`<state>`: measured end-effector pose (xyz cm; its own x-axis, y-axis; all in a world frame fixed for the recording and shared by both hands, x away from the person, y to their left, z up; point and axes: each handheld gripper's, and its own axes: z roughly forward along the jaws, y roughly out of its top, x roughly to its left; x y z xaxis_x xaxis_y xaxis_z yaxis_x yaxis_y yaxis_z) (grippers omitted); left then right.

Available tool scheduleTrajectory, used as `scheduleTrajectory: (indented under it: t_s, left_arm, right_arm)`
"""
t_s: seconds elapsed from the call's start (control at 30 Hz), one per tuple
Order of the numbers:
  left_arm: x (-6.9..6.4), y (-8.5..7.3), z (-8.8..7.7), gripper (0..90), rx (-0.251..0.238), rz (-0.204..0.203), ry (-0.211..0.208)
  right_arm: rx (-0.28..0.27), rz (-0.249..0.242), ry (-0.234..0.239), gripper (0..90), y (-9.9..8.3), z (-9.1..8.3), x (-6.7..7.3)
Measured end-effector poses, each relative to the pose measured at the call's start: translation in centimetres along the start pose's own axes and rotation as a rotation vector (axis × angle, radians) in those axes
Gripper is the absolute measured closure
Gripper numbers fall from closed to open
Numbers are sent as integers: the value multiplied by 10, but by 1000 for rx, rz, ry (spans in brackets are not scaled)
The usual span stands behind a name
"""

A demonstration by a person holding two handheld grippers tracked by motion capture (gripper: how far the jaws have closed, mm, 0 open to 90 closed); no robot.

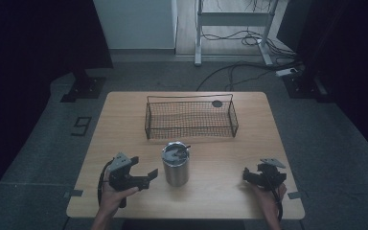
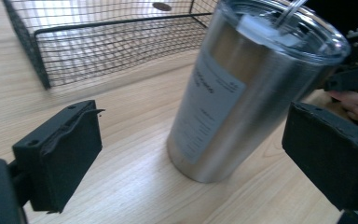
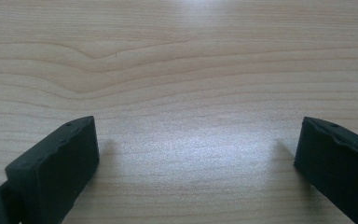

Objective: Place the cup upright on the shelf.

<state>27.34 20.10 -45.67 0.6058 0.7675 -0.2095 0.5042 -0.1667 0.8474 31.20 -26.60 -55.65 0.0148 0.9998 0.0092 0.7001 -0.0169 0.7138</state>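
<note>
A stainless steel tumbler (image 1: 175, 164) with a clear lid and a straw stands upright near the middle front of the wooden table (image 1: 124, 124). My left gripper (image 1: 146, 176) sits just left of it, open, jaws pointing at it. In the left gripper view the tumbler (image 2: 242, 93) rises just beyond the gap between the wide-apart jaws, untouched. My right gripper (image 1: 247, 175) rests at the front right, open, aimed left over bare wood. The right gripper view has its jaws spread over plain table (image 3: 186, 93).
A black wire basket (image 1: 190, 116) stands behind the tumbler at the table's back middle, with a small dark disc (image 1: 217, 103) at its far right corner. The basket (image 2: 112, 42) also lies ahead in the left gripper view. Beyond the table are desk legs and floor cables.
</note>
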Motion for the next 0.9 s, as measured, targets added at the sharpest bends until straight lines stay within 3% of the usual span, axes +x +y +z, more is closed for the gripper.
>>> scheduleTrajectory:
  t_s: [0.33, 0.9]
  left_arm:
    - [-12, 1, 7, 5, 13, 37, -34]
    - [-29, 0, 23, 0, 42, 78, -39]
  right_arm:
    - [0, 0, 0, 0, 0, 0, 0]
    - [-1, 2, -2, 0, 0, 0, 0]
